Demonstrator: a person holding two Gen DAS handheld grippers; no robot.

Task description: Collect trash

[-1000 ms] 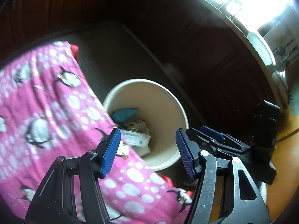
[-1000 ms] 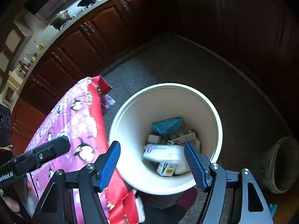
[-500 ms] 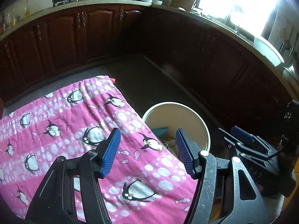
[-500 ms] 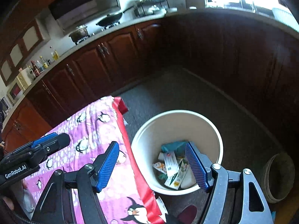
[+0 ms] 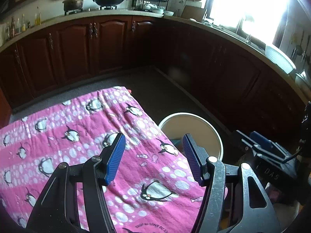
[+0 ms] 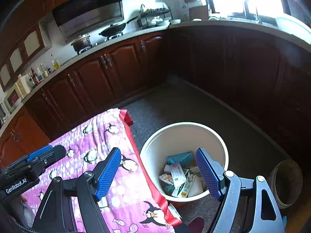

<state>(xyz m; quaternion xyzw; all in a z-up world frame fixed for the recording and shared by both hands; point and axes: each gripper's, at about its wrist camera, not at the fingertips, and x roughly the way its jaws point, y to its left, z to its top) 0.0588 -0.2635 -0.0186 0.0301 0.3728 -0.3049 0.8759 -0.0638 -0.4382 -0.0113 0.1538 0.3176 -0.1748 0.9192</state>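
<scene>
1. Blue-padded, the right gripper (image 6: 158, 171) has its jaws apart with nothing between them; they have just been opening wider.
2. The white bin (image 6: 153, 145) stands on the floor below and ahead of it, holding cartons and packets (image 6: 180, 178).
3. The left gripper (image 5: 153, 155) is parted and empty, above the pink penguin cloth (image 5: 77, 136).
4. From the left gripper, the bin (image 5: 211, 130) is ahead to its right, just beside the cloth's edge.
</scene>
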